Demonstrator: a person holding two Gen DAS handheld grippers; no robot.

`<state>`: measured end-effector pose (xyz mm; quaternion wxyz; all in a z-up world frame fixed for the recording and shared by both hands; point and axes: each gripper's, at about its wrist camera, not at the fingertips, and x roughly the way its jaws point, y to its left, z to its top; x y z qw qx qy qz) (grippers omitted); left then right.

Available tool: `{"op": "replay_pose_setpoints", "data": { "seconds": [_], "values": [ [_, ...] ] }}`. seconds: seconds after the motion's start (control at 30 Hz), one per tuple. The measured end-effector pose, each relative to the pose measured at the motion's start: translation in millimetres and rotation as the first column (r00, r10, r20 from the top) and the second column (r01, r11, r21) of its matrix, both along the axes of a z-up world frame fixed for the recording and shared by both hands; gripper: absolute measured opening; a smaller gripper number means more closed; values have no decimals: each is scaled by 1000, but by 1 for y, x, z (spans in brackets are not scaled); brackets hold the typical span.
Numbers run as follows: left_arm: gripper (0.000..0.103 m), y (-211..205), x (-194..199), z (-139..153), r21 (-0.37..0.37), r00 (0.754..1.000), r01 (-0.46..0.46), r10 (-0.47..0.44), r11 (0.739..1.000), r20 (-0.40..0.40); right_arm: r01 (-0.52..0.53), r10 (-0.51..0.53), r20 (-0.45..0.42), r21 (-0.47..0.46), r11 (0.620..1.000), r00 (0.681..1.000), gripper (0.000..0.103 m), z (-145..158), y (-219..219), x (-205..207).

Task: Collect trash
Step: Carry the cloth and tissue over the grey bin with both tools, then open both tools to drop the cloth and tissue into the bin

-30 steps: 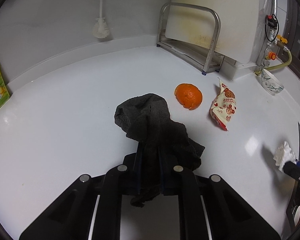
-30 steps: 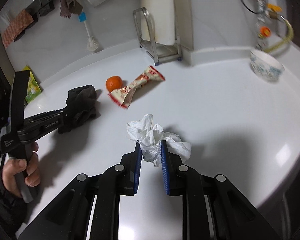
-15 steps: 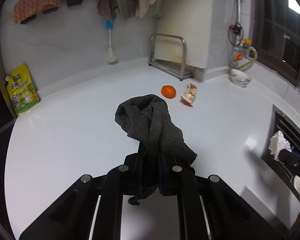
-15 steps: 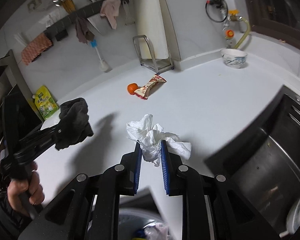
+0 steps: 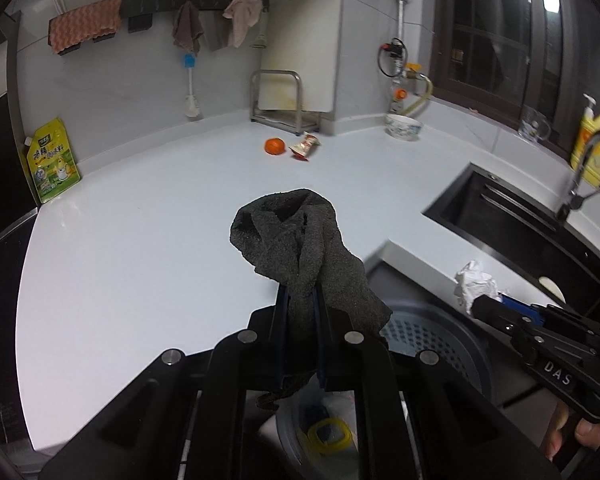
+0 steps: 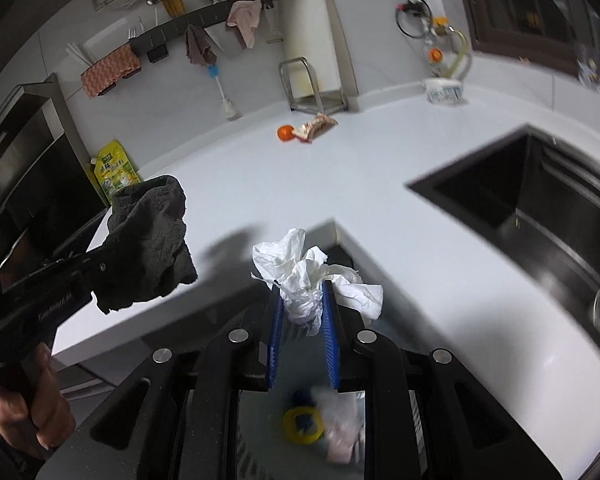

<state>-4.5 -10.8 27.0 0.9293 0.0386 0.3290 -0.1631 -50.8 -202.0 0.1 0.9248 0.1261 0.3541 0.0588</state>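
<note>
My left gripper is shut on a dark grey cloth, which bunches up above the fingers. That cloth also shows at the left of the right wrist view. My right gripper is shut on a crumpled white tissue, seen again as the tissue at the right of the left wrist view. Both grippers hang past the counter's front edge, above a grey perforated bin that holds a yellow ring and plastic scraps. An orange peel and a snack wrapper lie far back on the white counter.
A dark sink is set into the counter at right, with a bowl beyond it. A metal rack with a cutting board, a brush, a yellow-green pouch and hanging cloths line the back wall. A hand grips the left handle.
Both grippers have pulled back from the counter with their loads still held. The peel and wrapper look much farther off, and the sink and the bin below have come into view.
</note>
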Motion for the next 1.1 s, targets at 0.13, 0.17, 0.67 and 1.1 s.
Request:
{"op": "replay_pose_setpoints", "data": {
  "seconds": [0.13,0.17,0.67,1.1],
  "values": [
    [12,-8,-19,-17,-3,998,37,-37,999,-43,14,-14,-31,3,1000,999,19,-18,0,-21],
    [12,-10,-23,-21,-2,998,46,-46,999,-50,15,-15,-40,0,1000,999,19,-23,0,-25],
    [17,-31,-35,-63,38,984,69,-61,997,-170,38,-36,-109,16,999,993,41,-57,-7,-35],
    [67,-21,-35,-55,63,994,5,2,998,-110,56,-54,-103,22,998,993,42,-56,-14,-36]
  ]
}}
